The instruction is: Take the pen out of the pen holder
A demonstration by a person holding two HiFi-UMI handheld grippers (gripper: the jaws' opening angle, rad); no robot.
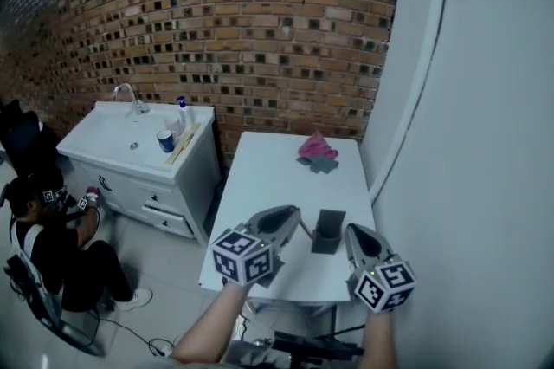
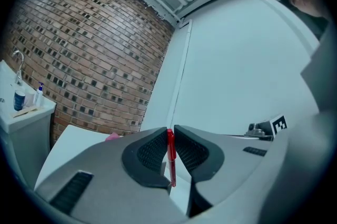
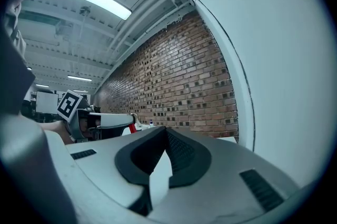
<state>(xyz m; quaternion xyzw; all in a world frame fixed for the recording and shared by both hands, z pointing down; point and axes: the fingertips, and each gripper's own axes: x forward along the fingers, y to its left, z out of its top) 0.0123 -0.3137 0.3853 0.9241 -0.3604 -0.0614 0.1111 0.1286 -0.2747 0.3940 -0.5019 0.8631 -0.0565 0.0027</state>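
A red pen [image 2: 170,157] stands upright between the jaws of my left gripper [image 2: 170,132], which is shut on it. In the head view the left gripper [image 1: 294,222] hovers over the white table [image 1: 260,185], just left of the black pen holder [image 1: 327,231]. The pen itself is too small to make out there. My right gripper [image 1: 357,236] is just right of the holder, its jaws [image 3: 165,132] meeting at the tips with nothing between them. In the right gripper view the left gripper [image 3: 108,120] shows at the left with the pen's red tip [image 3: 132,128].
A pink cloth [image 1: 317,151] lies at the table's far end. A white wall [image 1: 467,142] runs along the table's right side. A white sink cabinet [image 1: 138,159] stands to the left, with a person [image 1: 52,246] sitting on the floor beside it. A brick wall [image 1: 260,21] is behind.
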